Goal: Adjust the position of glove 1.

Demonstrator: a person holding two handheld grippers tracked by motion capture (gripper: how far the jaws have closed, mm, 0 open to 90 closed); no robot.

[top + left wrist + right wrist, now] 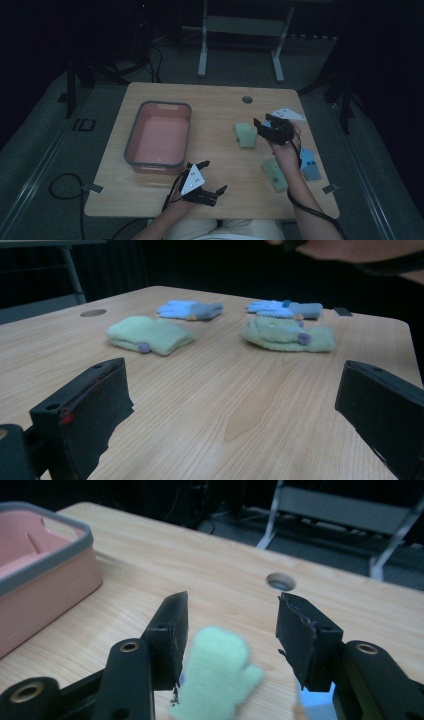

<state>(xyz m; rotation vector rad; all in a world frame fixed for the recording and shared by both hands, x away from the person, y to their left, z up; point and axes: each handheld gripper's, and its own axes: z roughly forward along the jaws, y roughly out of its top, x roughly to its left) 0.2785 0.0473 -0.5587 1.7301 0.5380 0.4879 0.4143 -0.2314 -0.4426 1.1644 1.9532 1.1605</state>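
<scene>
Four small knitted gloves lie on the wooden counter (210, 107): two pale green, two light blue. The right gripper (232, 630) straddles one green glove (217, 680), its pads not clearly pressing it; the left gripper (235, 410) gapes wide, holding nothing.

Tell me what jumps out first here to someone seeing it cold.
The right gripper hangs over the far right part of the table with a green mitten between its part-open jaws, one pad against it, the other apart. The pink bin with a grey rim sits at the left. The left gripper rests wide open at the near edge, while another green mitten and two blue gloves lie at the right.
</scene>
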